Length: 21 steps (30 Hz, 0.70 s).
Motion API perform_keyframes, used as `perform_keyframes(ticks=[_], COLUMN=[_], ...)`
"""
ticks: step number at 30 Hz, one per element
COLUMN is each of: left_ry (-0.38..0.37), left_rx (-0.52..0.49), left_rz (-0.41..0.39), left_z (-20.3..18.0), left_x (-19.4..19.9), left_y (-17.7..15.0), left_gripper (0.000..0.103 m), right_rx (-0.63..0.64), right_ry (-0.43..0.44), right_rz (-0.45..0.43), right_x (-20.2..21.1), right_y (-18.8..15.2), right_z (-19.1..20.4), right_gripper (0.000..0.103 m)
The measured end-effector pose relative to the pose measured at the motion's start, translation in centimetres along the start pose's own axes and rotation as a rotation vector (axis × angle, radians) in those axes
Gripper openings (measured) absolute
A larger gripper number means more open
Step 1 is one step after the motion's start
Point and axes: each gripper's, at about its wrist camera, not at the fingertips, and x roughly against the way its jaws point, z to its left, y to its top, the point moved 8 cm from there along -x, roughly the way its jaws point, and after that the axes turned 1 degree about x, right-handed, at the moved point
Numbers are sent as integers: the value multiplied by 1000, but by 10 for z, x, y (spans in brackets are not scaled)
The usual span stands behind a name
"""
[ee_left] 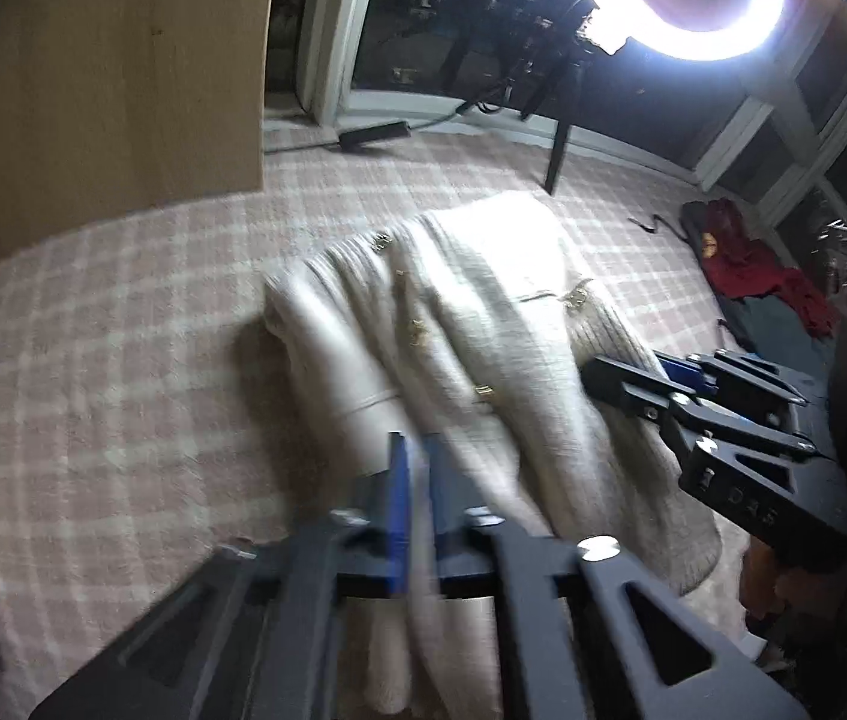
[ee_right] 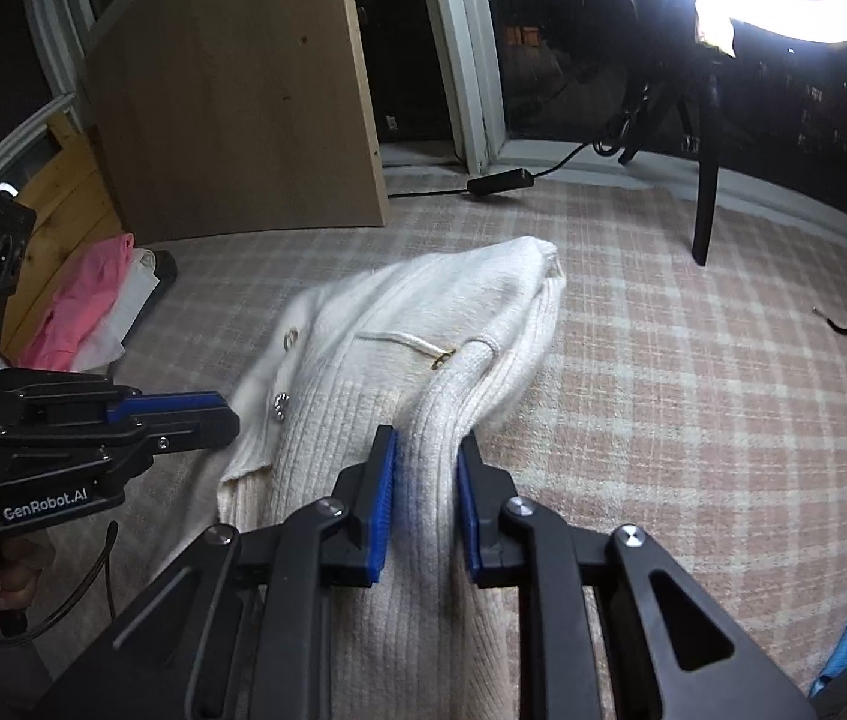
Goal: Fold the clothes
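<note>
While ribbed, cream cardigan clamped, right gripper

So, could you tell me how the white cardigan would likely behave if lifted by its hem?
The cardigan is probably floppy: it already lies rumpled on the checked blanket. Its thick ribbed knit suggests moderate weight and grip between the right gripper fingers.

Motion blur smears the left hand-held gripper and the cream cardigan there. The bottom edge cuts off the cardigan's ribbed hem; the ring light glares white.
</note>
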Motion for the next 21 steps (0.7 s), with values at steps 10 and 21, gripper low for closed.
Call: perform_keyframes(ticks=[10,21], left_ry=[45,20], left_rx=[78,64], left_rz=[7,66], left_z=[31,34], left_x=[-11,-56], left_y=[-20,-19], left_gripper=[28,51], right_rx=[-60,57], right_ry=[21,78], right_rz=[106,179], right_x=[-12,-32], right_y=[-28,-28], right_z=[-34,-36], right_gripper=[25,49])
